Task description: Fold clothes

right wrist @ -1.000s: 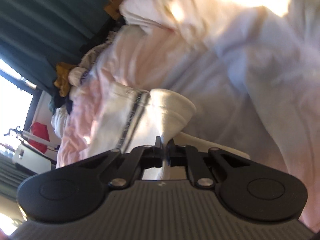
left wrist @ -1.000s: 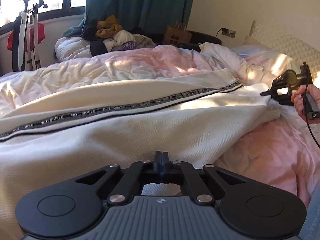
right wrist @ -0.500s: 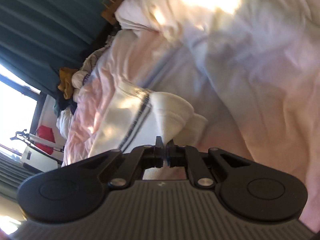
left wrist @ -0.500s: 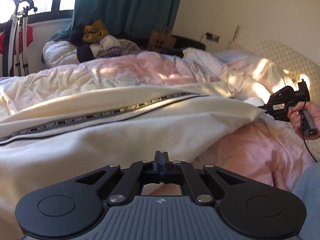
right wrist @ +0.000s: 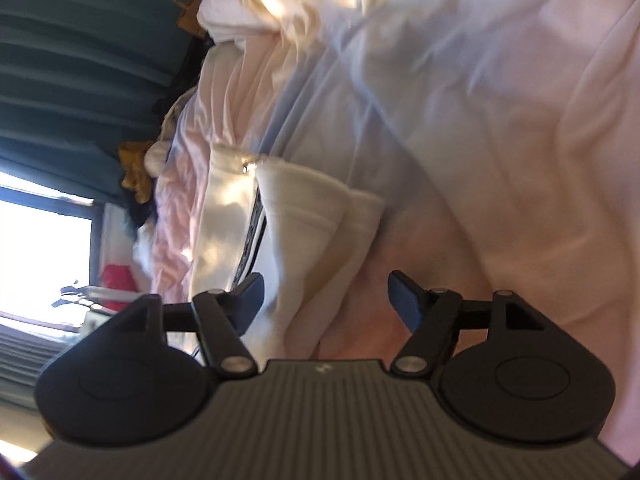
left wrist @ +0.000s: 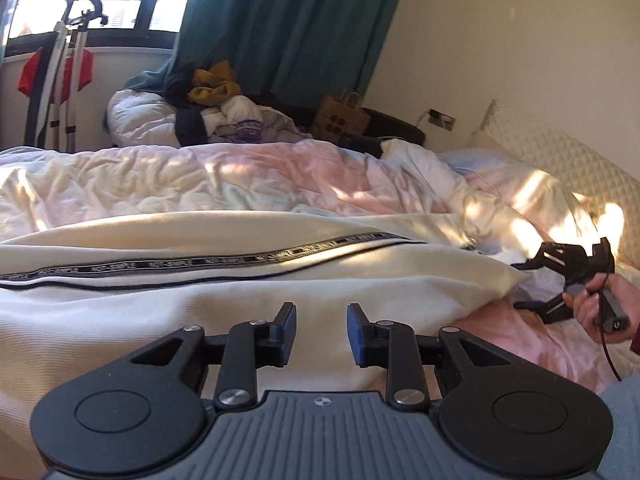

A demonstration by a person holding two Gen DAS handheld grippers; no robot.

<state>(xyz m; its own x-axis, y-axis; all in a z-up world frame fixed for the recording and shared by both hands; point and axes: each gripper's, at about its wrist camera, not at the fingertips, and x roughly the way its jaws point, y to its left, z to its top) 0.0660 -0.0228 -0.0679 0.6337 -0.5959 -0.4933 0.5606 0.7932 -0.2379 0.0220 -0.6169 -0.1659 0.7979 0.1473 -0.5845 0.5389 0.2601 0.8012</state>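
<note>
— Both claws first: how do yours stand?

— Your left claw (left wrist: 321,334) has its fingers apart with nothing between them. Your right claw (right wrist: 323,300) is spread wider still and also holds nothing.

— Where are the clothes relative to them?

— The cream garment (left wrist: 224,280) lies flat on the bed (left wrist: 248,176), directly in front of your left claw and just under its fingertips, running from the left edge across to a folded end on the right. From the left wrist view, your right claw sits just beyond that right end, over the pink bedding, held in your right hand (left wrist: 600,304). From the right wrist view, the folded end lies between and just ahead of the spread fingers, nearer the left one.

— How does it look?

— Cream, ribbed knit, folded lengthwise with layered edges at the end. A black band edged in white runs along it.

— Any writing?

— The band repeats "NOT SIMPLE".
</note>
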